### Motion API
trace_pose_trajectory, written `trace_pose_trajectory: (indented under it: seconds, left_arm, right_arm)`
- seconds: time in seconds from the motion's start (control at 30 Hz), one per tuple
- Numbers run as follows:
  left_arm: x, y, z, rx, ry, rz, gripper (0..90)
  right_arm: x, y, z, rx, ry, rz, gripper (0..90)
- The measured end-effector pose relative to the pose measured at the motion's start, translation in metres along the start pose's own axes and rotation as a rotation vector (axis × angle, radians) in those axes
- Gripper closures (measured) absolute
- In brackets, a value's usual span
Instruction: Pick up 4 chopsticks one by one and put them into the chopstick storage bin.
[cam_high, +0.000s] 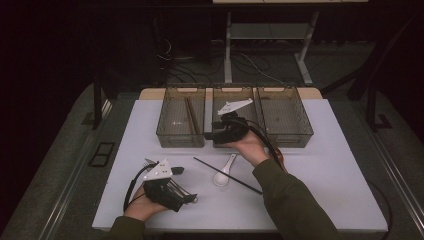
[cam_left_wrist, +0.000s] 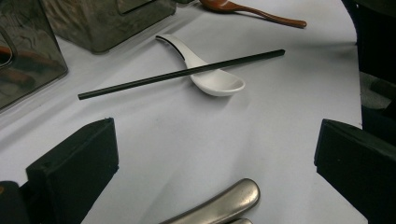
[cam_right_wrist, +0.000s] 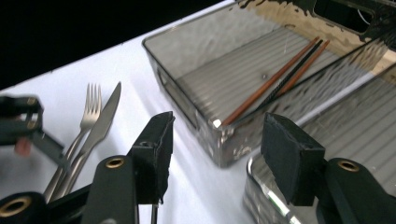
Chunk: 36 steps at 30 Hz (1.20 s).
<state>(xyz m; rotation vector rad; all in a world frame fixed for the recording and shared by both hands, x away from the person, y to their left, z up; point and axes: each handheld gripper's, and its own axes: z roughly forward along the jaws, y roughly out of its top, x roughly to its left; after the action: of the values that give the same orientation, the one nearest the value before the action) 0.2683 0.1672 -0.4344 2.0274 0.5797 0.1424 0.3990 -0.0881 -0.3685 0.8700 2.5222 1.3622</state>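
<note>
A white spoon (cam_high: 223, 172) (cam_left_wrist: 210, 77) lies mid-table with a black chopstick (cam_high: 227, 176) (cam_left_wrist: 182, 73) resting across it. My left gripper (cam_high: 184, 186) (cam_left_wrist: 215, 140) sits near the front left, jaws wide open, with the ends of metal cutlery handles (cam_left_wrist: 219, 205) on the table between them, untouched. My right gripper (cam_high: 214, 134) (cam_right_wrist: 215, 135) hovers at the front of the middle bin (cam_high: 235, 90), open, with nothing between its jaws. It faces the left bin (cam_high: 165, 112) (cam_right_wrist: 196, 60), which holds several chopsticks (cam_high: 190, 115) (cam_right_wrist: 275, 79). A fork (cam_right_wrist: 88, 116) and knife (cam_right_wrist: 105, 119) lie left of that bin.
A third, right bin (cam_high: 287, 117) stands at the back. A brown wooden spoon (cam_left_wrist: 252, 11) lies on the white table (cam_high: 325, 165) by my right forearm. Beyond the table are a dark floor, cables and a desk frame.
</note>
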Motion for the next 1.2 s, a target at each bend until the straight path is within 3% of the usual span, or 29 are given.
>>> trace_pose_trajectory:
  seconds: [0.53, 0.93, 1.03, 1.2]
  left_arm:
    - [0.0, -0.001, 0.001, 0.004, 0.001, -0.003, 0.0]
    - [0.0, -0.001, 0.001, 0.008, 0.006, -0.002, 0.0]
    - [-0.001, -0.001, 0.001, 0.005, 0.004, -0.002, 0.0]
    - [0.0, -0.001, -0.001, 0.007, 0.004, 0.0, 0.0]
  right_arm:
    - [-0.001, -0.043, -0.035, 0.052, 0.01, -0.037, 43.6]
    - [-0.001, -0.092, -0.061, 0.08, 0.017, -0.023, 43.8]
    - [0.0, -0.102, -0.069, 0.086, 0.014, -0.015, 44.1]
    - [0.01, -0.114, -0.08, 0.106, 0.028, -0.042, 45.2]
